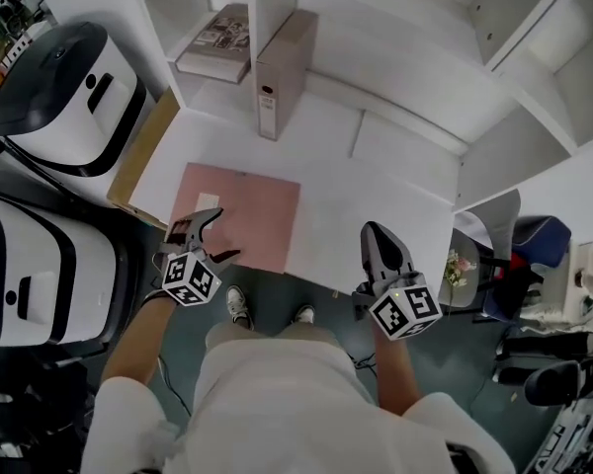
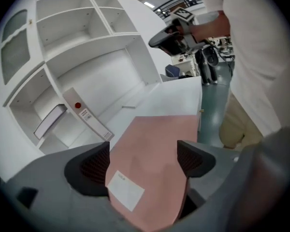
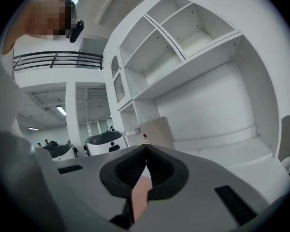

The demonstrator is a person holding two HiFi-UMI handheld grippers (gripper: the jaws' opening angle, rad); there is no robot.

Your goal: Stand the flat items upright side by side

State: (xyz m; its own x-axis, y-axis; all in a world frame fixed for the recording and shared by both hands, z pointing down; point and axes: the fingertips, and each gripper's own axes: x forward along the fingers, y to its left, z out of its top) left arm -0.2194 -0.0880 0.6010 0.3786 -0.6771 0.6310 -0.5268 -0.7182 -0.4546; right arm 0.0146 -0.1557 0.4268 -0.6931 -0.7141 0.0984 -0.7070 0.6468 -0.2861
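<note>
A pink flat folder lies face up on the white table, near its front edge. My left gripper hovers over the folder's near-left corner with its jaws wide apart. In the left gripper view the folder and its white label show below the left gripper, and neither pad touches it. My right gripper is shut and empty over the table's front edge, to the right of the folder. A beige box file stands upright at the shelf. A book lies flat in the cubby to its left.
White shelving wraps around the table's back and right side. Two white-and-black machines stand at the left. A brown board runs along the table's left edge. Chairs and bags crowd the floor at right.
</note>
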